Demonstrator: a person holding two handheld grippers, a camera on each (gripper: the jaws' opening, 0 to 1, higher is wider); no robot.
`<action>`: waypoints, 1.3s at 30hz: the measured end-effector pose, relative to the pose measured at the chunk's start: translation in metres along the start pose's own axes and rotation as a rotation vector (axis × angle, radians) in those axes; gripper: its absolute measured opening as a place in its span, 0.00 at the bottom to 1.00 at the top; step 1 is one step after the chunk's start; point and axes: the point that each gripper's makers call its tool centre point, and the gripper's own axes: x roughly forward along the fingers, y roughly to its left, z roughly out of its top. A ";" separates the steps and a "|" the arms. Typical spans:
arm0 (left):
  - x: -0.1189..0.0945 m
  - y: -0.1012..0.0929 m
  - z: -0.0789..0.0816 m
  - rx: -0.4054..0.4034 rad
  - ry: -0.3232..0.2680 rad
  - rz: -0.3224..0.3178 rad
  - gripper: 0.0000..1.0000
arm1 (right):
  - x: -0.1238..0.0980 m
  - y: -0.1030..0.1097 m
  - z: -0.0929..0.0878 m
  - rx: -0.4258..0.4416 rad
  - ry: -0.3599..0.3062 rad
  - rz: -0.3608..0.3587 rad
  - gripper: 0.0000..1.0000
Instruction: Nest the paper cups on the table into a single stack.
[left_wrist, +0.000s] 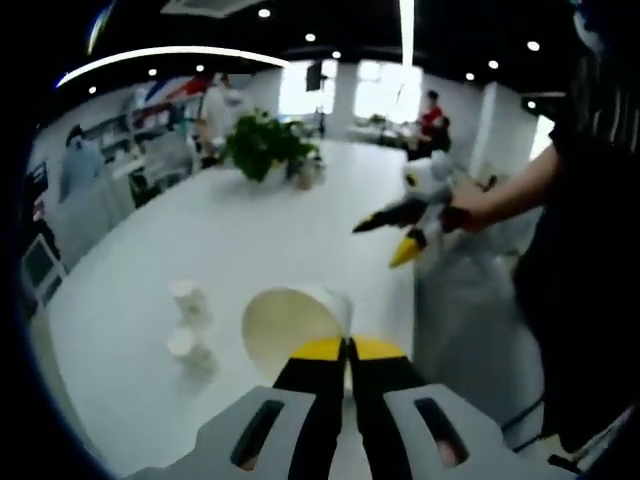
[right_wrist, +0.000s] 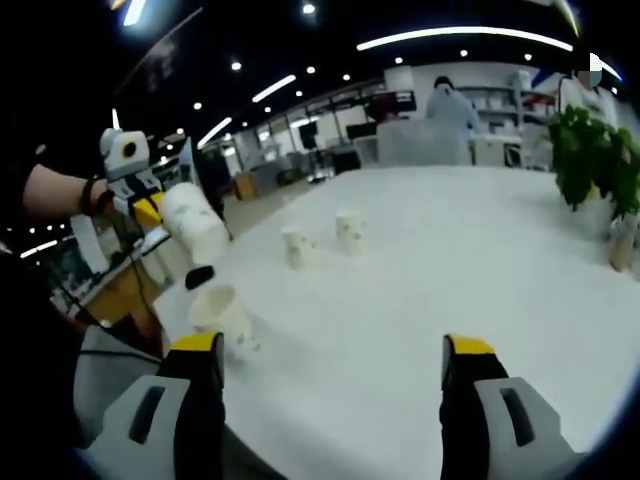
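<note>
Long white table (right_wrist: 450, 270) in a bright office, left gripper (left_wrist: 348, 348) clamped on a lifted white paper cup (left_wrist: 290, 325), right gripper (right_wrist: 335, 345) jaws apart, three small white paper cups (right_wrist: 297, 246) standing on it, leafy green plant (left_wrist: 262, 143) beyond.

It was a big open-plan office — dark ceiling dotted with small round downlights (right_wrist: 236, 66) and crossed by long curved light strips (right_wrist: 470, 38). A wide white table (left_wrist: 300, 220) ran down the middle with a leafy potted plant (left_wrist: 262, 143) on it, and beyond it stood shelving (left_wrist: 120, 130) along one wall and bright windows (left_wrist: 385, 90) at the far end. A few people (right_wrist: 447, 102) stood or sat at desks in the background — one in red (left_wrist: 432, 115) near the windows.
</note>
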 end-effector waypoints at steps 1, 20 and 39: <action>0.000 0.001 -0.001 0.012 0.010 0.001 0.00 | 0.000 0.000 0.000 0.001 -0.002 0.002 0.88; 0.019 -0.025 -0.027 0.226 0.278 -0.091 0.00 | -0.006 -0.014 0.006 0.012 -0.029 0.006 0.87; 0.037 -0.030 -0.047 0.483 0.438 -0.124 0.00 | -0.011 -0.019 -0.003 0.033 -0.024 0.007 0.87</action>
